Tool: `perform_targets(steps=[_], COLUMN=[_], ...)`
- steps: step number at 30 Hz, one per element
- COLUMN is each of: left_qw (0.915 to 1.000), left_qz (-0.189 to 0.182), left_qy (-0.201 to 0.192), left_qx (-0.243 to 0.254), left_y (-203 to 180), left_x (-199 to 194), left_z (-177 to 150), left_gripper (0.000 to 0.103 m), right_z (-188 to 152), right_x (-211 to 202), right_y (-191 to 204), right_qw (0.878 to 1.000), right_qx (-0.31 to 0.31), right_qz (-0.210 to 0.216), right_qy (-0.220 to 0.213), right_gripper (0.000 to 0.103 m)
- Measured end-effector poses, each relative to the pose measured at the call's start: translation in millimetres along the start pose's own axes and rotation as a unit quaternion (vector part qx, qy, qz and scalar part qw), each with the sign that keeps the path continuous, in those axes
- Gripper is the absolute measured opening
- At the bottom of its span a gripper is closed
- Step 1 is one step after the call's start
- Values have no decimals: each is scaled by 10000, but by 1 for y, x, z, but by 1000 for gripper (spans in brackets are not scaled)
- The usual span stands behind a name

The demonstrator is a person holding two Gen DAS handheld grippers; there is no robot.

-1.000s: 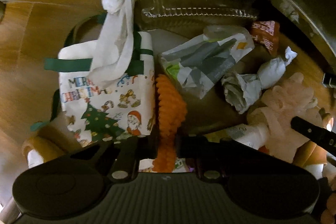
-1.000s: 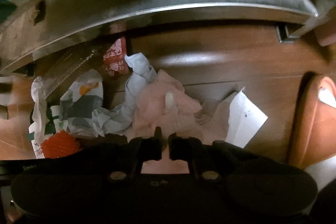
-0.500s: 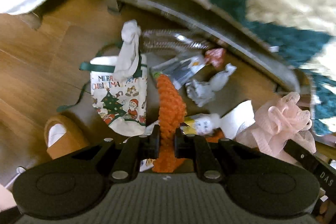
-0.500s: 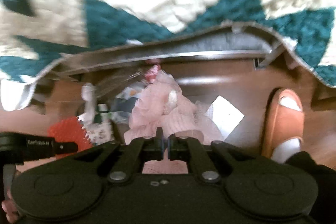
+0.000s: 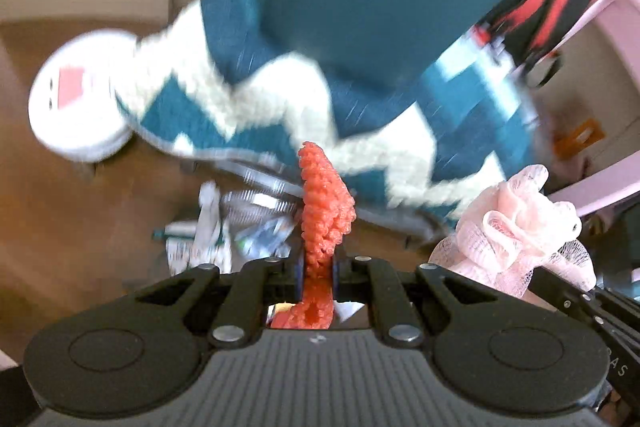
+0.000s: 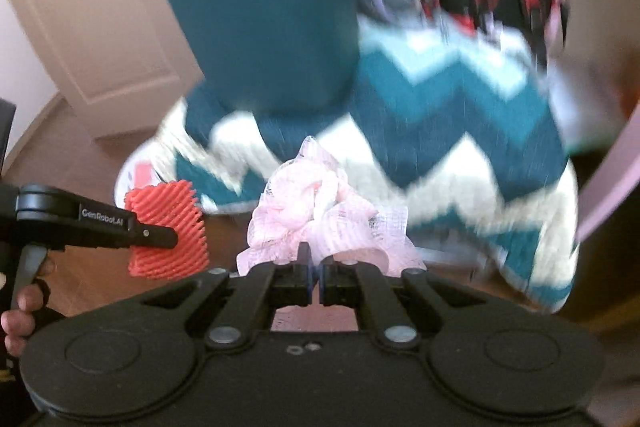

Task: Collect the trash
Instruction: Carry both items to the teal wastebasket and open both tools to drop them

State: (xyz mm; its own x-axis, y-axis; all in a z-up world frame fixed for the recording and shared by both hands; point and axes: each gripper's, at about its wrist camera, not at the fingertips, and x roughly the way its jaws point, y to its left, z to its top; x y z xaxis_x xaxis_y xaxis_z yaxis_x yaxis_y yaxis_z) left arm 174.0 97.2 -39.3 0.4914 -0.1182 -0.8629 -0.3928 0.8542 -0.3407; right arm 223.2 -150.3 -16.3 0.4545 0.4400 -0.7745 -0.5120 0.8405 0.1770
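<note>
Currently left hand-held gripper (image 5: 319,269) is clamped on the orange spiky foam piece (image 5: 325,205) and right hand-held gripper (image 6: 313,277) is pinching the pink mesh pouf (image 6: 320,211), both lifted above the floor (image 5: 80,227); thin mesh bite likely slips mid-swing.

Foam piece (image 5: 325,211) left of mesh pouf (image 5: 516,223)
</note>
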Motion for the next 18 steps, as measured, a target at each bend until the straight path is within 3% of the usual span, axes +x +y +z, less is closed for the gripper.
perform_targets(steps=[4, 11, 18], left_qw=[9979, 9835, 9678], left_qz=[-120, -228, -296], left_qy=[-591, -1640, -2238], left_qx=[254, 732, 1115], left_y=[-24, -68, -112], left_x=[-53, -140, -186], left_z=[25, 86, 154], left_gripper=[12, 12, 12], right_z=[37, 113, 186], right_x=[-53, -112, -119], right_y=[16, 39, 57], right_qw=[9969, 9816, 9702], right_qx=[-437, -911, -1117], right_qz=[-43, -165, -299], right_qy=[-654, -1668, -2129], right_gripper=[3, 3, 3])
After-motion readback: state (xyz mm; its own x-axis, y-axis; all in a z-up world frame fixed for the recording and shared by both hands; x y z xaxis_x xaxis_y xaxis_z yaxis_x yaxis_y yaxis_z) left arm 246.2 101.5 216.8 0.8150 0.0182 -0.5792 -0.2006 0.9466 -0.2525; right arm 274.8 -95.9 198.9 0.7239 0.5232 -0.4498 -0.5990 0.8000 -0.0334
